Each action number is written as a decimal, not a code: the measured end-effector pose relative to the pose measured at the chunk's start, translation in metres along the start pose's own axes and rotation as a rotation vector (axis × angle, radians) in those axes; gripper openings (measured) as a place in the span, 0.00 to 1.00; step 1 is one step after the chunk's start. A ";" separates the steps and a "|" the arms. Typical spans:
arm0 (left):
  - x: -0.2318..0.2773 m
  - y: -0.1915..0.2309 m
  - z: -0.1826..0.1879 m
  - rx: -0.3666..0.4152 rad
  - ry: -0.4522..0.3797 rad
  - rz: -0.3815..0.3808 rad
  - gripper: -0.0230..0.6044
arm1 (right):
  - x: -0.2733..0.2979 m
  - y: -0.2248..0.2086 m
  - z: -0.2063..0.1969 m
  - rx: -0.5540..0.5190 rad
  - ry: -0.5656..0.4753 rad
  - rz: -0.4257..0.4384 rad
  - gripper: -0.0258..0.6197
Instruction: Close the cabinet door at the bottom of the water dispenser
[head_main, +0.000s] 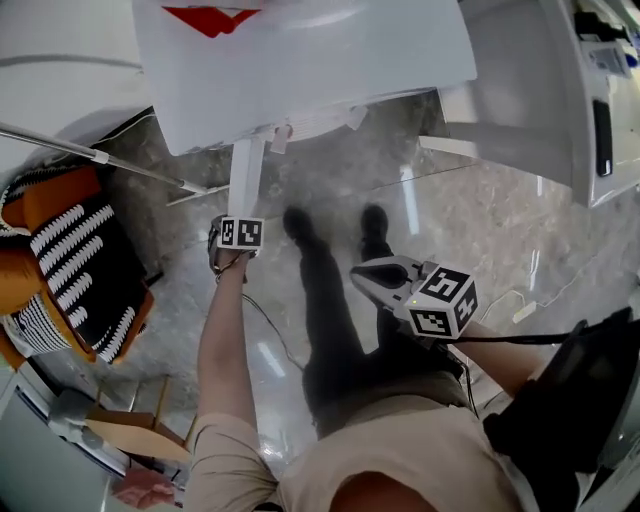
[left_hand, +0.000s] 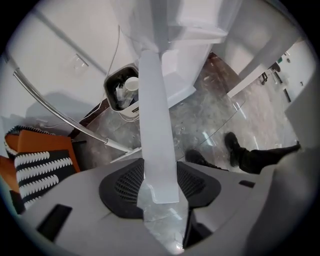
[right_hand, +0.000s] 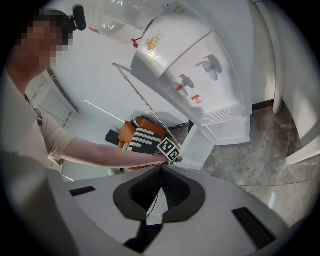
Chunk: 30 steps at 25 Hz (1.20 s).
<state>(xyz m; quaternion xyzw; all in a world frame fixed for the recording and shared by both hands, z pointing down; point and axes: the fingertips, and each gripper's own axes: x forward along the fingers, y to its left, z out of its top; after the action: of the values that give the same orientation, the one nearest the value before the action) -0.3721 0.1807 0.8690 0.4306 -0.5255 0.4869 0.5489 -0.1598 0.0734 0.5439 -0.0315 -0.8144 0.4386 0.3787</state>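
- Water dispenser: fills the 12 o'clock part of the head view.
- Cabinet door: at the dispenser's foot, open, swung out edge-on toward 6 o'clock. Its free end is well apart from the cabinet body.
- Progress (judged): the door is not yet closed. Contact with it is made. The whole swing back to the cabinet and the seating are left to do.
- Left gripper: at about 9 o'clock of the head view's centre, pointing down over the door's free end. The jaws stand fairly wide and straddle the top edge. The panel fills the gap and both pads appear to press its faces.
- Right gripper: at about 4 o'clock, clear of the door. The jaw tips are together, with nothing between them.
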 end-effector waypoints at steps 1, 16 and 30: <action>0.000 0.001 0.000 0.003 0.004 0.000 0.35 | 0.000 -0.001 -0.001 0.001 -0.008 0.003 0.06; -0.010 -0.058 0.005 -0.050 0.091 -0.085 0.38 | 0.000 -0.031 -0.046 0.126 -0.022 0.076 0.06; -0.021 -0.089 0.022 -0.048 0.161 -0.072 0.41 | -0.023 -0.063 -0.056 0.206 -0.105 0.108 0.06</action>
<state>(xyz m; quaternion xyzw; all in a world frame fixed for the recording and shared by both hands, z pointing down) -0.2871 0.1432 0.8530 0.3954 -0.4755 0.4869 0.6168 -0.0899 0.0652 0.5954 -0.0132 -0.7809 0.5407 0.3125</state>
